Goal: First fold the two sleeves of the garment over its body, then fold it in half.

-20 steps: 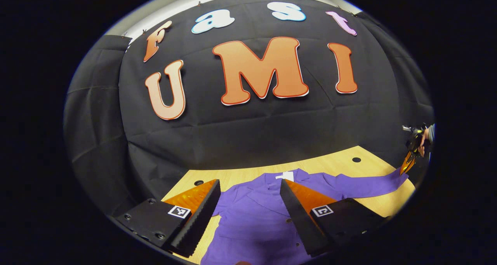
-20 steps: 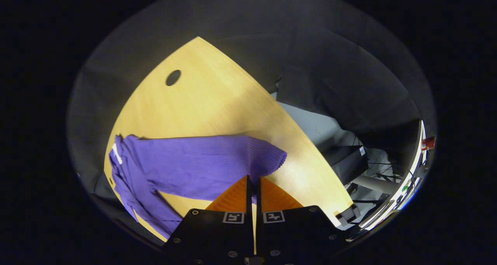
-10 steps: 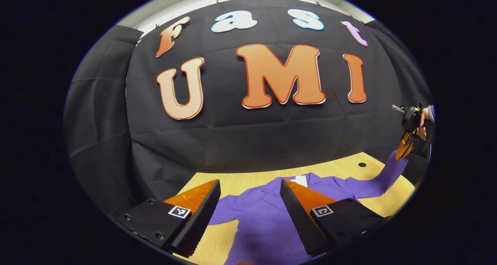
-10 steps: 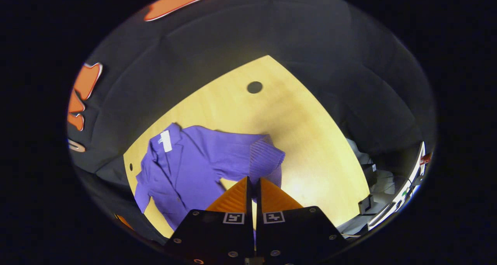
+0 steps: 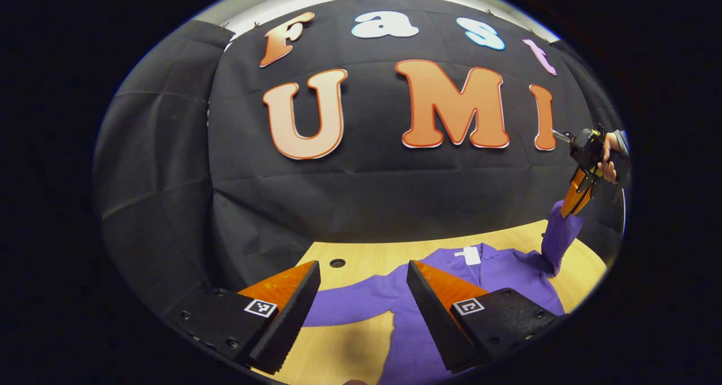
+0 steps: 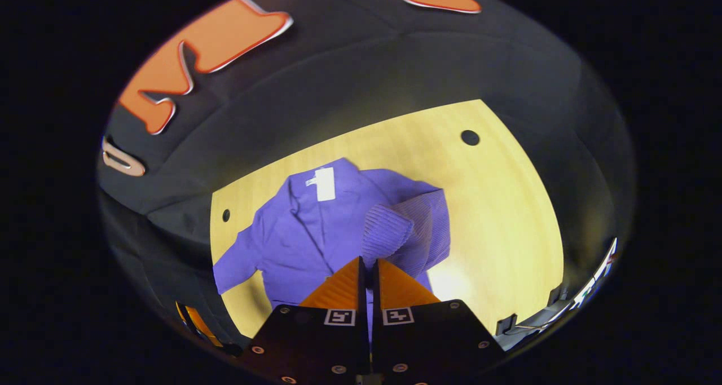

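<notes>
While the purple garment lies face up on the wooden table, its white neck label serves as the reference for everything else. Left of the label in the right gripper view, the other sleeve lies spread flat on the wood, reaching toward the table's near edge. Just right of the label and toward the camera, the ribbed cuff of the lifted sleeve hangs from the right gripper, whose jaws are pressed together on the cloth. In the left gripper view, the left gripper hovers over the flat sleeve and the garment's side, left of the label, jaws wide apart and holding nothing. Farther right of the label there, the raised sleeve rises off the table to the right gripper, gripped by a hand. The first sleeve fold looks to be under way, with the second sleeve and the halving yet to do. The risk from here is that the pinch takes only the cuff's edge, so the knit could slip free mid-swing. Pulling too far across could drag the body and rumple it, and a twisted sleeve would land bunched.
</notes>
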The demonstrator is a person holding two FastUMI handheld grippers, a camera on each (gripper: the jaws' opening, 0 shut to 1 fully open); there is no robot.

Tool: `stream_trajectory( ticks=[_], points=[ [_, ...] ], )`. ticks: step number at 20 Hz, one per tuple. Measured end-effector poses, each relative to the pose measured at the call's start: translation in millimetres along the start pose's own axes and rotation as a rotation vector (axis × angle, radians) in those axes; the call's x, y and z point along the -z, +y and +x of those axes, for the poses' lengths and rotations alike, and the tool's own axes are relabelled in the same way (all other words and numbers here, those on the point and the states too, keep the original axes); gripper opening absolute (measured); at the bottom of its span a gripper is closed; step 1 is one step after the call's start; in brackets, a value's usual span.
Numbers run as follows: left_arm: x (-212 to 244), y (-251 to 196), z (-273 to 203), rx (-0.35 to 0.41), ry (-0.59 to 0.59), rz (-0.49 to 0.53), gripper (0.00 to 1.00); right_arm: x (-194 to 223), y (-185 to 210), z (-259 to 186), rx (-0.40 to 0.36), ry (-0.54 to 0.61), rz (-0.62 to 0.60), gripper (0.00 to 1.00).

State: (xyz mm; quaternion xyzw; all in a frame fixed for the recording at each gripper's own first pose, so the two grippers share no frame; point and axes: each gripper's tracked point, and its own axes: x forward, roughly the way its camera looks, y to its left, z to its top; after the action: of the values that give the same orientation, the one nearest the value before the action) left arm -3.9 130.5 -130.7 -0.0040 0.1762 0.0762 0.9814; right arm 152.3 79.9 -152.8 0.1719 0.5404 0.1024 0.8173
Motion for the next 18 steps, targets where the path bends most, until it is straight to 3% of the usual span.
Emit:
stream_trajectory(
  ticks=[10,16,18],
  points=[
    [29,109,0,-0.076,0.045,-0.005,0.97,25,172,32,-0.091,0.033,-0.136,0.03],
    [48,146,12,-0.119,0.078,0.000,0.97,34,229,66,-0.141,0.054,-0.122,0.05],
    [52,156,19,-0.130,0.093,0.010,0.97,30,240,63,-0.186,0.050,-0.108,0.12]
  ],
)
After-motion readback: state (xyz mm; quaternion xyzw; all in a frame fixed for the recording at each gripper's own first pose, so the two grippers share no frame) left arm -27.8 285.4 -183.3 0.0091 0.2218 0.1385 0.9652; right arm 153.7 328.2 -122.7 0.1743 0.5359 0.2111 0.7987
